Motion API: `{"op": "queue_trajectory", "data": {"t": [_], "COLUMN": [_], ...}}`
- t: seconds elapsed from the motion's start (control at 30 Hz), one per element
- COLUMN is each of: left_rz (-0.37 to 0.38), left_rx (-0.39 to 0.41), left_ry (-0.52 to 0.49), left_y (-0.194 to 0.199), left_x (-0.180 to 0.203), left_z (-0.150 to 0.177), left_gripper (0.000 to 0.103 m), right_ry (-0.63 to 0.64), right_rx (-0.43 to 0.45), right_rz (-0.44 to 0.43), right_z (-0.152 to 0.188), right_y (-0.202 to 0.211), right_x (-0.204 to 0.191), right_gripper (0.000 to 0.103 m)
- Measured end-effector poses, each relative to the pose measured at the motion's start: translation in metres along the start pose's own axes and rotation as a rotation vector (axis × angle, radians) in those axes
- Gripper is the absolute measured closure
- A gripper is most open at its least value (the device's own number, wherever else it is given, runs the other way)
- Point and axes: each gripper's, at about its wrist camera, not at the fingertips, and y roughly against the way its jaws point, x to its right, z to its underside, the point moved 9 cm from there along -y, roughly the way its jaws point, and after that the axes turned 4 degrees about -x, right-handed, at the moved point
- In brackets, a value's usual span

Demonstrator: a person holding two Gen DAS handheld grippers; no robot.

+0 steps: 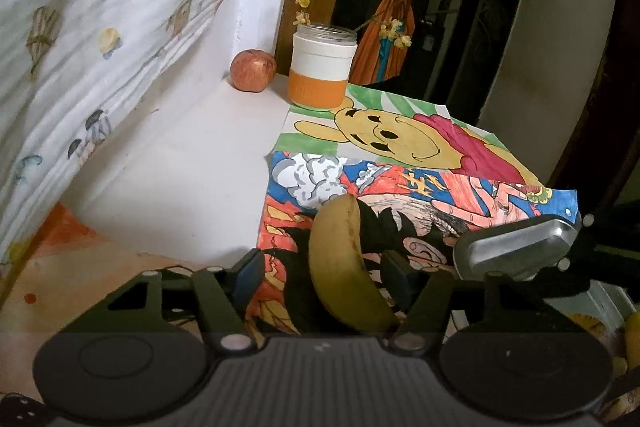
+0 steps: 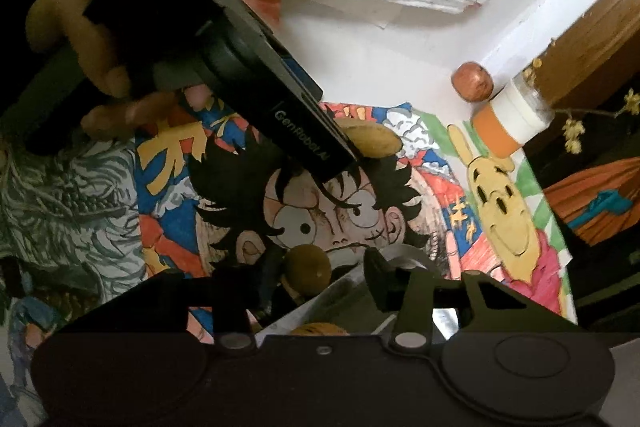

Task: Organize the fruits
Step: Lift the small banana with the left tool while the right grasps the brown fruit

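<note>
A yellow banana lies on a coloured drawing, between the fingers of my left gripper. The jaws stand open, with a clear gap at the left pad. From the right wrist view, the left gripper hangs over the banana's tip, held by a hand. A round brown fruit sits between the fingers of my right gripper, apart from the right pad. A red apple rests by the far wall.
A white and orange cup holding flower twigs stands next to the apple. A metal tray lies at the right, with another brownish fruit low in the right wrist view. Patterned cloth hangs at the left.
</note>
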Motion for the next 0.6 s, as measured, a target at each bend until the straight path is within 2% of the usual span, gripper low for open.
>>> {"op": "queue_trajectory", "data": {"t": [0.13, 0.3, 0.37, 0.43, 0.6], "left_rz": [-0.019, -0.028, -0.02, -0.015, -0.007], "left_rx": [-0.005, -0.006, -0.008, -0.011, -0.015], "left_ry": [-0.021, -0.029, -0.034, -0.046, -0.052], "left_y": [-0.0006, -0.0006, -0.0007, -0.0009, -0.0019], "left_x": [0.0019, 0.0015, 0.0027, 0.0048, 0.006], "left_z": [0.0, 0.0003, 0.0007, 0.0012, 0.0012], "left_gripper": [0.038, 0.04, 0.051, 0.058, 0.059], "right_ry": [-0.053, -0.097, -0.092, -0.086, -0.115], "right_rx": [-0.016, -0.028, -0.03, -0.032, -0.036], "right_rz": [-0.045, -0.096, -0.107, -0.109, -0.133], "right_z": [0.0004, 0.0016, 0.0014, 0.0011, 0.0013], "right_y": [-0.0028, -0.0047, -0.0047, -0.0045, -0.0051], "right_x": [0.0052, 0.0073, 0.0053, 0.0037, 0.0074], "right_gripper": [0.06, 0.067, 0.073, 0.074, 0.074]}}
